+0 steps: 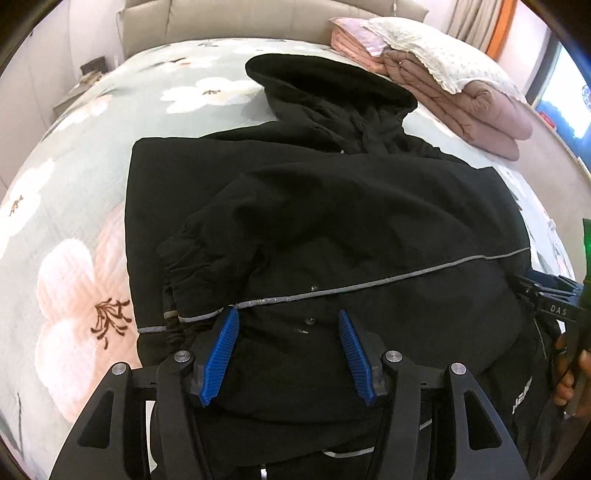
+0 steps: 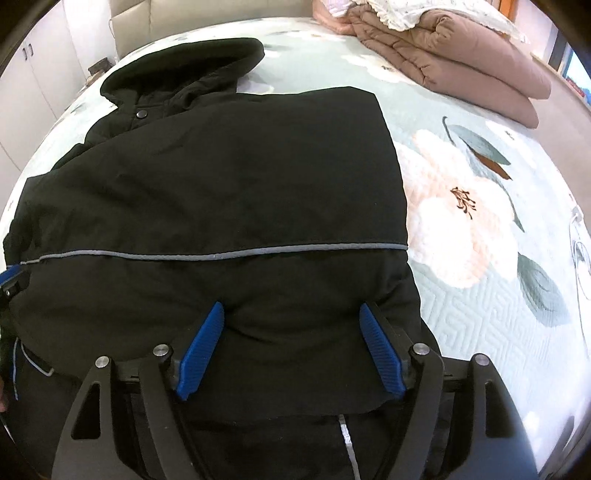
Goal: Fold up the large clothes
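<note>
A black hooded jacket [image 1: 332,206] [image 2: 221,177] lies on the floral bed sheet [image 1: 74,184], its hood [image 1: 325,85] toward the headboard. A sleeve is folded across the body, and a grey reflective stripe [image 2: 221,254] crosses it. My left gripper [image 1: 287,312] hangs over the jacket's near left part, jaws apart, with cloth below and between the blue pads [image 1: 221,350]. My right gripper [image 2: 291,305] stands wide over the near right part, where a bulge of cloth lies between its pads [image 2: 380,350] without being pinched. The left wrist view catches the right gripper's body [image 1: 554,306] at its right edge.
A folded brown quilt [image 1: 480,110] [image 2: 461,62] with a white pillow on top sits at the bed's far right. The beige headboard [image 1: 258,18] is beyond the hood. Bare sheet [image 2: 480,221] spreads to the right of the jacket. A person's hand [image 1: 569,373] grips the right tool.
</note>
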### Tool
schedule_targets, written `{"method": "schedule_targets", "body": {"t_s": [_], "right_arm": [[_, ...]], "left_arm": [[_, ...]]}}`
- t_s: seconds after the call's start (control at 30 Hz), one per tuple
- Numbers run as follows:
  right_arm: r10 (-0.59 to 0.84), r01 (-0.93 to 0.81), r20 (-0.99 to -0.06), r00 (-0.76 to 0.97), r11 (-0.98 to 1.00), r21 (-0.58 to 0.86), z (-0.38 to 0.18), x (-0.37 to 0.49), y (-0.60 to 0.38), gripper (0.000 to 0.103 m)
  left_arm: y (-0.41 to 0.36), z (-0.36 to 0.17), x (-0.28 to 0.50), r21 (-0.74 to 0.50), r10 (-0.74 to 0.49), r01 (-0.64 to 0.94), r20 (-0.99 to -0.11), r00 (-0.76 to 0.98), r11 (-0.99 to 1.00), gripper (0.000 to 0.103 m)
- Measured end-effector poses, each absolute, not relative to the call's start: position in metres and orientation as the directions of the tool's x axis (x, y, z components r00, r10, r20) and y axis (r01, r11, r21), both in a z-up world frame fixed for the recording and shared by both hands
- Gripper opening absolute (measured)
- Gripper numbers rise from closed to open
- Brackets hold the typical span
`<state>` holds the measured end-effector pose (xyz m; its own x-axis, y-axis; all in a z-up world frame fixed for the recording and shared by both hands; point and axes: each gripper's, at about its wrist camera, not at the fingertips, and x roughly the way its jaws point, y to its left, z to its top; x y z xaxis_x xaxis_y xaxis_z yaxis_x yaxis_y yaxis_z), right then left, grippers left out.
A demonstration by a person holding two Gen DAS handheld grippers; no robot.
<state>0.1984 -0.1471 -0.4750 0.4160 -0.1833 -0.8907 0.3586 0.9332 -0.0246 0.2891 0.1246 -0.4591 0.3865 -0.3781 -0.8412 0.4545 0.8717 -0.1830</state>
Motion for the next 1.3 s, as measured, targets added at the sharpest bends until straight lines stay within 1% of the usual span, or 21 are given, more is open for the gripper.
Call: {"method": "schedule_targets", "body": {"t_s": [0.1,0.2,0.3,0.37,0.47,0.53,0.63,0.73,0.77,0.8,0.87,0.93,0.97,1.03,1.1,1.13,1.2,1.27,1.3], "right_arm": [[-0.195,0.361,-0.886,0.420,0.932,-0.034,-0.477,0.200,-0.145,0.079],[-0.204,0.352,-0.881,0.427,0.935,-0.045,-0.477,0.194,-0.144,0.080],[-0.167,0.336,-0.903,0.396,0.942,-0.027,-0.473,0.198,-0.147,0.081],[-0.140,0.328,-0.914,0.380,0.945,-0.009,-0.461,0.200,-0.152,0.079],[-0.150,0.312,-0.865,0.479,0.950,0.008,-0.411,0.194,-0.157,0.080],[-0.146,0.302,-0.851,0.505,0.953,0.016,-0.389,0.202,-0.164,0.080],[-0.081,0.283,-0.829,0.554,0.954,0.096,-0.363,0.230,-0.182,0.080],[-0.057,0.312,-0.790,0.610,0.934,0.174,-0.342,0.278,-0.208,0.080],[-0.066,0.337,-0.778,0.624,0.922,0.192,-0.339,0.290,-0.216,0.080],[-0.067,0.362,-0.771,0.633,0.906,0.219,-0.337,0.307,-0.226,0.080],[-0.024,0.375,-0.767,0.641,0.882,0.286,-0.344,0.346,-0.240,0.080],[-0.001,0.380,-0.775,0.632,0.872,0.308,-0.358,0.381,-0.248,0.080],[0.003,0.376,-0.782,0.624,0.876,0.303,-0.364,0.393,-0.250,0.080],[0.005,0.359,-0.809,0.588,0.895,0.266,-0.383,0.425,-0.249,0.080],[0.005,0.326,-0.838,0.546,0.920,0.218,-0.407,0.454,-0.244,0.079],[-0.001,0.315,-0.847,0.532,0.929,0.196,-0.415,0.464,-0.241,0.076],[-0.005,0.281,-0.861,0.508,0.946,0.160,-0.432,0.483,-0.236,0.073],[-0.007,0.270,-0.875,0.485,0.952,0.142,-0.446,0.498,-0.234,0.057],[-0.010,0.268,-0.880,0.475,0.954,0.134,-0.454,0.505,-0.234,0.052]], "left_arm": [[0.128,-0.462,0.289,-0.201,-0.393,0.443,-0.829,0.399,0.874,0.058],[0.128,-0.459,0.283,-0.179,-0.372,0.434,-0.831,0.414,0.883,0.058],[0.124,-0.446,0.285,-0.191,-0.360,0.406,-0.846,0.394,0.894,0.058],[0.126,-0.428,0.289,-0.233,-0.390,0.399,-0.839,0.379,0.887,0.058],[0.135,-0.388,0.299,-0.294,-0.449,0.385,-0.791,0.416,0.875,0.058],[0.136,-0.363,0.311,-0.281,-0.447,0.385,-0.766,0.463,0.879,0.058],[0.127,-0.334,0.343,-0.266,-0.444,0.388,-0.742,0.502,0.882,0.058],[0.103,-0.320,0.387,-0.222,-0.393,0.364,-0.765,0.510,0.904,0.058],[0.098,-0.318,0.400,-0.227,-0.385,0.346,-0.770,0.508,0.910,0.058],[0.094,-0.315,0.415,-0.259,-0.400,0.326,-0.764,0.506,0.909,0.058],[0.086,-0.318,0.445,-0.340,-0.446,0.295,-0.758,0.475,0.893,0.058],[0.075,-0.337,0.477,-0.421,-0.493,0.258,-0.766,0.413,0.870,0.058],[0.069,-0.346,0.491,-0.435,-0.500,0.248,-0.770,0.396,0.866,0.058],[0.049,-0.368,0.517,-0.412,-0.472,0.234,-0.801,0.368,0.881,0.058],[0.032,-0.385,0.534,-0.398,-0.464,0.246,-0.813,0.351,0.884,0.058],[0.026,-0.391,0.540,-0.380,-0.449,0.250,-0.820,0.354,0.891,0.058],[0.012,-0.403,0.556,-0.340,-0.421,0.266,-0.828,0.369,0.902,0.058],[0.001,-0.419,0.571,-0.299,-0.380,0.260,-0.849,0.367,0.918,0.058],[-0.002,-0.426,0.578,-0.279,-0.357,0.251,-0.864,0.356,0.927,0.055]]}}
